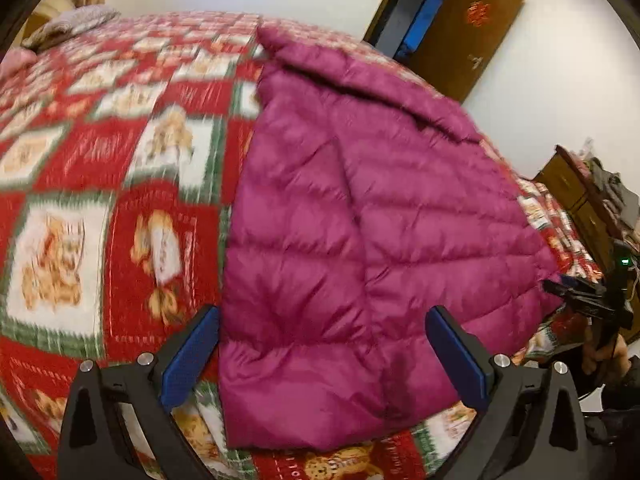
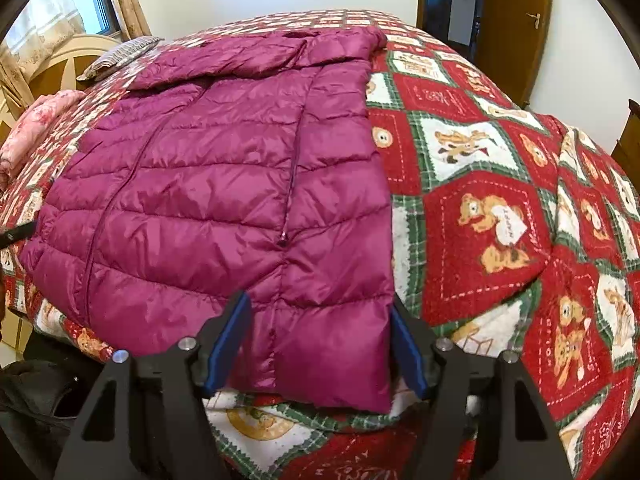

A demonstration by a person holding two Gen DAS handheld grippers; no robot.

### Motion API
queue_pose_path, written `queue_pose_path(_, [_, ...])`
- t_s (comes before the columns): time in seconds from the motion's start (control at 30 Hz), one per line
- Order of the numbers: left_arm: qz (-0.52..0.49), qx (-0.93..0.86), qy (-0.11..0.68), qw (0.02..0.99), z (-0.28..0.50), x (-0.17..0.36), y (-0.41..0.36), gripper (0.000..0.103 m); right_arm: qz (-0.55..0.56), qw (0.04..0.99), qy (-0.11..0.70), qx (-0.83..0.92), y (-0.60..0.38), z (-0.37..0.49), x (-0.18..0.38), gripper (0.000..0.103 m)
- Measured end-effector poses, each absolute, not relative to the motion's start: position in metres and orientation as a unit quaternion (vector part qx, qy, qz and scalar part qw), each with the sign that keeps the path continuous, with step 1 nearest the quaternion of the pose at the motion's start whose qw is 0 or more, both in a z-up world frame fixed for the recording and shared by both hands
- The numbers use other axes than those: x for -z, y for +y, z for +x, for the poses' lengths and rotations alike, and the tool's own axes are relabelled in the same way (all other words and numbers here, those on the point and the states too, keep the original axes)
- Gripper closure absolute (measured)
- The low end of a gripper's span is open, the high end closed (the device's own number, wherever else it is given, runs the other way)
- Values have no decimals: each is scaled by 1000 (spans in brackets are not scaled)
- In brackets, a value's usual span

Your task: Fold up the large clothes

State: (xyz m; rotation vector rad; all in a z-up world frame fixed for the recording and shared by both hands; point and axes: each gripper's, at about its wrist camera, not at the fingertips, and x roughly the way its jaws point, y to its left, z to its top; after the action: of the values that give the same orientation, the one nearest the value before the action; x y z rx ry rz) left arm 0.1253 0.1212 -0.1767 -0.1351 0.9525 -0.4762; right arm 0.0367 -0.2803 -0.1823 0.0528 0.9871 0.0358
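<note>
Left gripper [image 1: 322,330] wide, empty, over hem of magenta quilted puffer jacket [image 1: 360,220] flat on red-green teddy-print bedspread [image 1: 120,200]. Right gripper [image 2: 320,326] part-open, straddling hem corner; whether pads press fabric, cannot tell. Striped pillow [image 2: 120,54] beyond.

Open bedspread on both sides of the jacket; clutter only at the bed's edges.

The puffy magenta jacket [image 2: 224,184] covers the middle of the bed and is the one bulky thing in the way; its hem corners lie between the spread pads of the left tool [image 1: 324,344] and the right tool [image 2: 320,336]. In the left wrist view, the patterned bedspread [image 1: 100,152] is bare from the jacket's side to a grey pillow [image 1: 72,26] at the far corner. In the right wrist view, the spread is bare on the jacket's other side as far as the bed's edge, where it rumples into a fold [image 2: 560,208]. A pink folded cloth [image 2: 36,128] and a striped pillow [image 2: 120,56] crowd the headboard end. A wooden dresser [image 1: 580,196] stands just beyond the bed's edge.
</note>
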Motion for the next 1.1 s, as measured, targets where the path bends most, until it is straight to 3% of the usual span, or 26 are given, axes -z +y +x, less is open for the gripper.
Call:
queue_pose_path(0.07, [-61,234,447,861,120,175,121,2,22,880,475,-17,-281,36,182,41])
queue_pose_path(0.13, [-71,240,451,857,116,174,125,11,22,878,477,-21,-283,36,182,53])
queue_pose_path(0.2, [-85,229,454,857,113,174,135,39,25,877,479,-28,-285,36,182,53])
queue_pose_path(0.3, [-132,215,454,855,113,179,155,59,30,877,477,-34,-287,35,181,53])
queue_pose_path(0.4, [-186,221,457,841,116,183,166,59,40,878,475,-39,-288,36,180,51])
queue_pose_path(0.53, [-169,220,465,841,117,180,158,56,37,879,473,-39,-285,36,180,47])
queue_pose_path(0.6, [-171,227,466,838,116,179,156,44,33,878,475,-42,-283,37,181,42])
queue_pose_path(0.7, [-163,230,462,841,115,179,150,36,13,876,481,-39,-276,40,184,39])
queue_pose_path(0.77, [-138,224,456,851,112,178,142,36,-14,871,490,-29,-271,42,188,43])
queue_pose_path(0.8, [-127,224,451,854,110,178,140,38,-27,867,496,-34,-267,42,190,65])
queue_pose_path(0.83, [-116,228,446,858,107,177,137,43,-21,861,506,-52,-265,43,193,79])
queue_pose_path(0.9, [-126,237,453,850,106,180,137,92,-13,861,506,-58,-265,40,195,85])
queue_pose_path(1.1, [-158,278,424,848,102,168,144,99,93,874,471,-76,-290,32,177,93])
